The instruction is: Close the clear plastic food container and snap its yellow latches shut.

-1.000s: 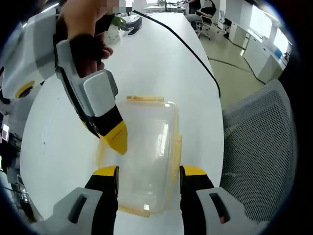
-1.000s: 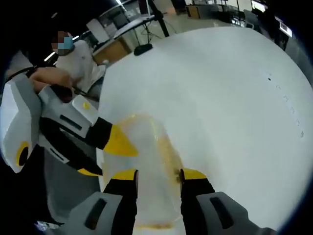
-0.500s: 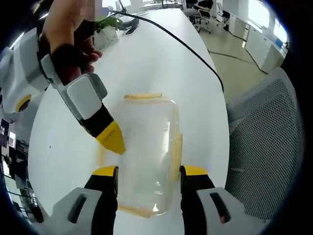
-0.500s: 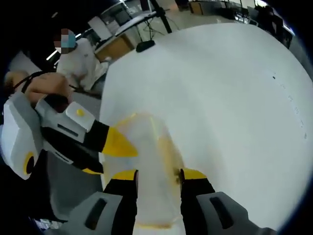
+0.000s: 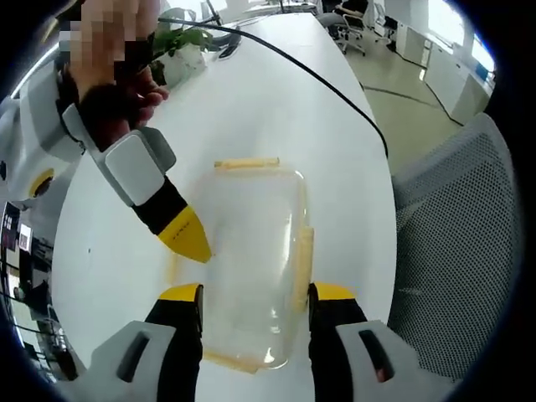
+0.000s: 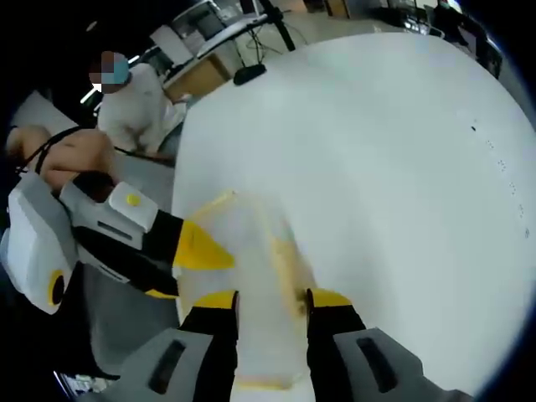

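In the left gripper view, the clear plastic food container (image 5: 251,260) lies on the white tabletop (image 5: 276,109), with its lid on. Its yellow latches (image 5: 247,164) stand out from the edges; one long latch runs along the right side. The left hand-held gripper (image 5: 254,295) has its yellow-tipped jaws spread, one on each side of the container's near end. The right hand-held gripper (image 5: 188,237) comes in from the upper left, held by a hand (image 5: 117,79); its yellow tip points down to the container's left edge. A black cable (image 5: 310,71) crosses the tabletop, and a grey mesh chair (image 5: 452,243) stands at the right.

In the right gripper view, the container (image 6: 251,276) looks blurred between the spread jaws of the right hand-held gripper (image 6: 266,300). The left hand-held gripper (image 6: 201,247) reaches it from the left. No writing can be read
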`<state>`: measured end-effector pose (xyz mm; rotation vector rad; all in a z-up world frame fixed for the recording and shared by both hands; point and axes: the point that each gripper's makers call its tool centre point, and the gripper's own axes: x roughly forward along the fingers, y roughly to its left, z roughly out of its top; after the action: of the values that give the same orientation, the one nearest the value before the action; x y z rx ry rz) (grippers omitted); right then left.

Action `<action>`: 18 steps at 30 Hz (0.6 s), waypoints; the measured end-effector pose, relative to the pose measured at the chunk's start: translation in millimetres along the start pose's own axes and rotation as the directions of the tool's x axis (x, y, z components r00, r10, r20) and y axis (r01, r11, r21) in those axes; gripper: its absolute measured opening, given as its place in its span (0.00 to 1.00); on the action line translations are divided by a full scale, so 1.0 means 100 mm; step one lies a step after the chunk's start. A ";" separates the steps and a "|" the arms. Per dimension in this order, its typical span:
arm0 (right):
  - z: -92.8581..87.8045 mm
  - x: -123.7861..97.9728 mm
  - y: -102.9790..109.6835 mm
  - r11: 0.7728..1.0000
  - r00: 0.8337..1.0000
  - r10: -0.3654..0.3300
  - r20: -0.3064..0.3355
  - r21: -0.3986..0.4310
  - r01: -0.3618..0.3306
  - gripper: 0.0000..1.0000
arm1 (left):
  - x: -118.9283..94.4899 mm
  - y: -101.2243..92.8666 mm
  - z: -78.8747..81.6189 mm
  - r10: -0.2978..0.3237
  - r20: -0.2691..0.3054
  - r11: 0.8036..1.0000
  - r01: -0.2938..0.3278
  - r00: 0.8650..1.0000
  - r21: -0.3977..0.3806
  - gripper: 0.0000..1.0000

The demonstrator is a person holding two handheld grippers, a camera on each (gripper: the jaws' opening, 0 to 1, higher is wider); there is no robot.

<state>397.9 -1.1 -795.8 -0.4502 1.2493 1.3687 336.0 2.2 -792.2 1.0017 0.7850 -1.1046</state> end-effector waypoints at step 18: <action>-0.01 0.04 -0.01 0.996 0.998 0.061 -0.009 0.062 -0.061 0.27 | 0.07 0.02 -0.02 0.045 -0.017 0.999 -0.044 0.999 0.022 0.47</action>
<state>397.1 0.0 -799.6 -0.3799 1.3197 1.3768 339.3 2.0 -798.4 1.0441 0.7630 -1.0694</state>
